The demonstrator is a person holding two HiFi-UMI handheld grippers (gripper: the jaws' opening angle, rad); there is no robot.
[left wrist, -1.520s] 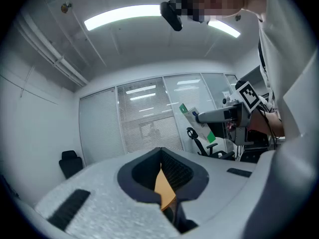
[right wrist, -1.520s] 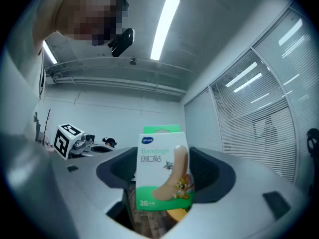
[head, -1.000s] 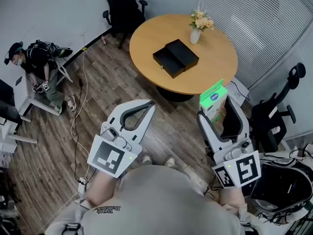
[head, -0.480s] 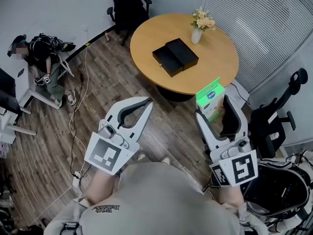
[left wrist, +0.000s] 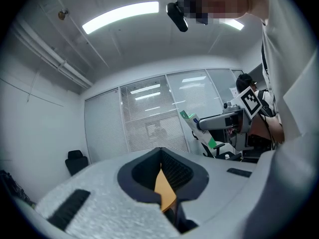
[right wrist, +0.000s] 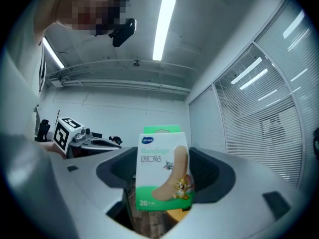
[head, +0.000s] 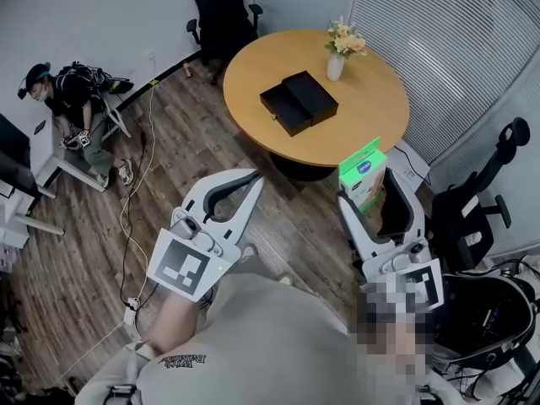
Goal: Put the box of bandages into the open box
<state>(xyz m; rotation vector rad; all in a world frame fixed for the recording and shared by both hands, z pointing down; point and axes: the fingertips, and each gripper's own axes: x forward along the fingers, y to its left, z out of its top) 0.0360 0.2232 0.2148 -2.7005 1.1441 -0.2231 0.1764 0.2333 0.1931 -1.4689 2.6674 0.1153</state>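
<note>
The right gripper [head: 377, 194], lower right in the head view, clamps the box of bandages [head: 364, 167] upright, in the air short of the round table [head: 371, 108]; the left gripper [head: 250, 180] is closed and empty. This is the carry step, I judge: the next move calls for a reach up-frame to the open box [head: 299, 101] mid-table.

The head view looks steeply down from above the person, past the left gripper [head: 252, 180] and right gripper [head: 377, 194] to the round tabletop [head: 363, 116] ahead. Each gripper view sits close behind its own jaws, tilted up toward the ceiling [left wrist: 124, 44], and catches the other gripper off to one side. The window blinds [head: 439, 49] show in all three views.
</note>
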